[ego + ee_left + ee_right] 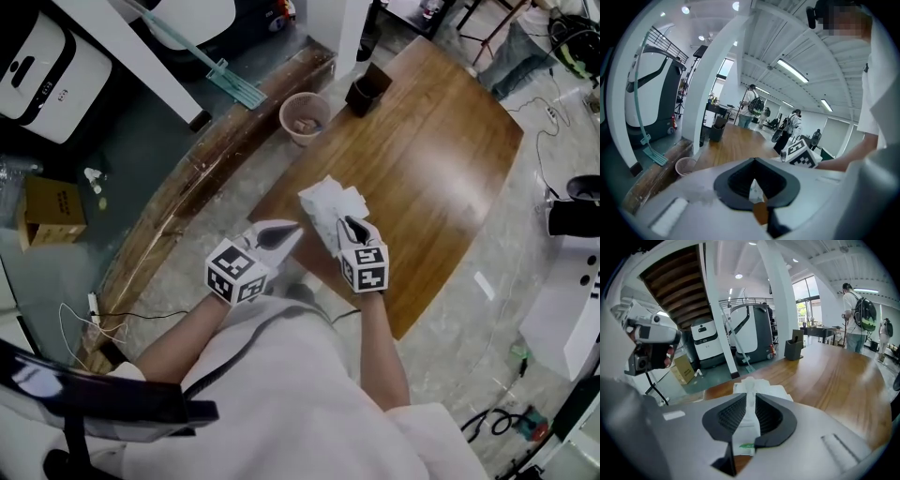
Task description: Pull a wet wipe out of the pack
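Both the left claw (296,228) (756,188) and right claw (345,223) (749,423) pinch the pack (328,199) (761,391) above the table (441,169) edge.

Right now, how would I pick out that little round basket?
Start at the big wooden table. At its far left corner, next to the long worn beam, stands the basket. It is round, pale pink and open-topped, unlike the dark square box nearby.
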Motion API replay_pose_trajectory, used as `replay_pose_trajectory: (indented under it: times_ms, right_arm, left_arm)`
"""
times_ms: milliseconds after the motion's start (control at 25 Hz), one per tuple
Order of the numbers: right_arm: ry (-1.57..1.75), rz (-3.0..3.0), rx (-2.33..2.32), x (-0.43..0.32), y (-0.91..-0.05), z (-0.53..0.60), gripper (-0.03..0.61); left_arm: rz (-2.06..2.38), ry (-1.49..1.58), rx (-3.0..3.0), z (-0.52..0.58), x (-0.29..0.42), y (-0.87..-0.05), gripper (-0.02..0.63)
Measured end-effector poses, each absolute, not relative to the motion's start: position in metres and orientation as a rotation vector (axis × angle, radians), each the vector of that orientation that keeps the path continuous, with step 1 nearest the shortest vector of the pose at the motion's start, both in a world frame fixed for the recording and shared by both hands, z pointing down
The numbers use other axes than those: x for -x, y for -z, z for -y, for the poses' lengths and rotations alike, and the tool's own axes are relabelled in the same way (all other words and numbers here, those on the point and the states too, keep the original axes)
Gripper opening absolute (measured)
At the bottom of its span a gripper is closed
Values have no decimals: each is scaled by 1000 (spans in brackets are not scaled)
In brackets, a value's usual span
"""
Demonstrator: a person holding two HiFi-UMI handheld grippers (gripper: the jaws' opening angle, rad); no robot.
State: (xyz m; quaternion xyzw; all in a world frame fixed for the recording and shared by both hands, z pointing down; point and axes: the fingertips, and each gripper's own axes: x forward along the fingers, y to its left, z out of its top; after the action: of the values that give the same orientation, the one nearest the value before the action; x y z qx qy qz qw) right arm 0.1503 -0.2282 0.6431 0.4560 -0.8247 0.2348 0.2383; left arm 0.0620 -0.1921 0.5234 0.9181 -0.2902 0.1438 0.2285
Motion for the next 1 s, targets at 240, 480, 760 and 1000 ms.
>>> replay_pose_trajectory:
  times_ms: [240,480,760,1000]
  right_arm:
    - [-666,2240,-1208,-145,-659,237,91]
    - [-674,2226,-1184,-141,-670,241,100]
    - [-639,2198,-1184,-140,-674,246,76]
    - [-587,2178,-1175,-138,-675,246,20]
  left_arm:
    - [770,-427,-2518,189,-78,-531,5]
    - [793,-443,-2496,187,-75,-536,5]
    - [841,-445,-2482,187,-63,-536,5]
    - [861,-430,-2473,184,-52,-540,5]
